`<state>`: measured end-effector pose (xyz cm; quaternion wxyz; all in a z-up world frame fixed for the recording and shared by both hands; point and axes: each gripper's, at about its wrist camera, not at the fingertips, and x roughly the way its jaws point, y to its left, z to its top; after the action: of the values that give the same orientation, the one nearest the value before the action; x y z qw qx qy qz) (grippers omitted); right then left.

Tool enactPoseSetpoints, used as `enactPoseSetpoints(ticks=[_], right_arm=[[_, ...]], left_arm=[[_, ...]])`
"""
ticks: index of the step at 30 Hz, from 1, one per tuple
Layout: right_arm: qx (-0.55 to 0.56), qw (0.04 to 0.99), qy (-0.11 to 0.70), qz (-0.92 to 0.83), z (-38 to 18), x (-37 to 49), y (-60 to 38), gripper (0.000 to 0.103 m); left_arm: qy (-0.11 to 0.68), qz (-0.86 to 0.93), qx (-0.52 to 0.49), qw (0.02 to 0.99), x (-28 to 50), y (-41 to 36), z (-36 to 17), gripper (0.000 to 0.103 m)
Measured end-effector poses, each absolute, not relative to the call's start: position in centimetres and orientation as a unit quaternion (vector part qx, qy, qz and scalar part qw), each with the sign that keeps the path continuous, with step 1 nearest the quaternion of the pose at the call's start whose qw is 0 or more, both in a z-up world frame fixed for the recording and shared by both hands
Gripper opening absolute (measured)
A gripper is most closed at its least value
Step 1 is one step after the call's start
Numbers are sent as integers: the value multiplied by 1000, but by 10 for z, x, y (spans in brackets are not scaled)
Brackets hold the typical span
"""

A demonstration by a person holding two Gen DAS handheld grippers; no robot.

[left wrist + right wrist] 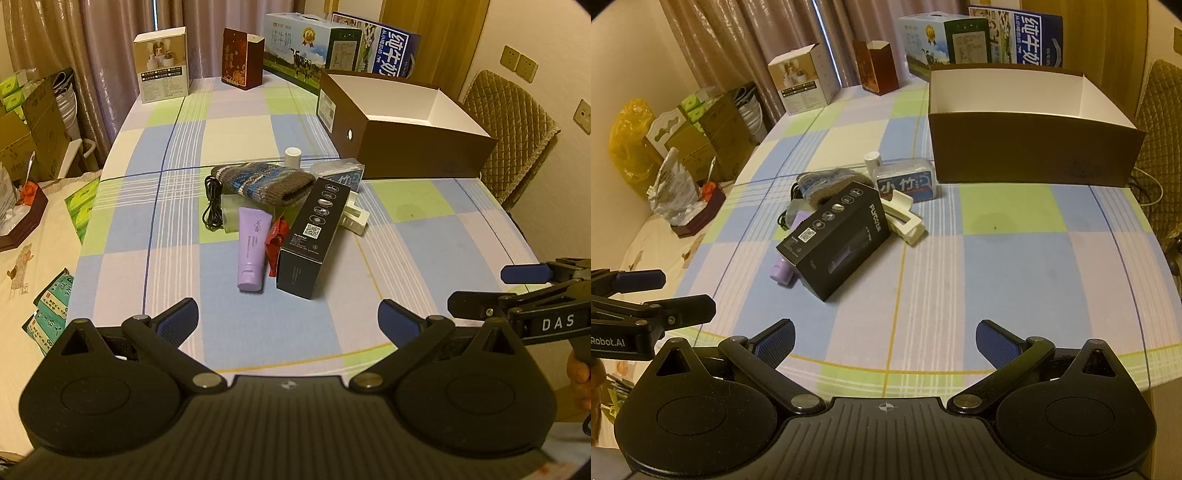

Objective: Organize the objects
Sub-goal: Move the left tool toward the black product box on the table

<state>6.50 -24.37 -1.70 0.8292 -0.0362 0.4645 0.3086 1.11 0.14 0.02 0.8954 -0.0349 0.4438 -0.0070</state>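
Observation:
A pile lies mid-table: a black product box (312,238) (836,238), a purple tube (252,248) (781,272), a knitted hat (262,181) (827,182), a black cable (213,203), a red wrapper (275,240), a white clip (905,218) (355,216), a tissue pack (907,182) (341,173) and a small white bottle (293,156) (873,161). An open brown box (406,125) (1027,122) with a white inside stands at the back right. My left gripper (287,319) is open and holds nothing, short of the pile. My right gripper (885,341) is open too.
Cartons stand along the far edge: a white one (162,64), a dark red one (242,59), milk cases (314,48). A quilted chair (513,133) is at the right. Boxes and a bed with packets crowd the left side. The checked tablecloth (1015,266) covers the table.

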Motion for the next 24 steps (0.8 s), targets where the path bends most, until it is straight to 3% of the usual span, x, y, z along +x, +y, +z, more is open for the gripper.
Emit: enactPoseSetpoints(ticks=[24], right_arm=[[-30, 827, 468, 310, -21, 86, -248, 101]], left_arm=[[451, -2, -36, 892, 30, -5, -2, 102]])
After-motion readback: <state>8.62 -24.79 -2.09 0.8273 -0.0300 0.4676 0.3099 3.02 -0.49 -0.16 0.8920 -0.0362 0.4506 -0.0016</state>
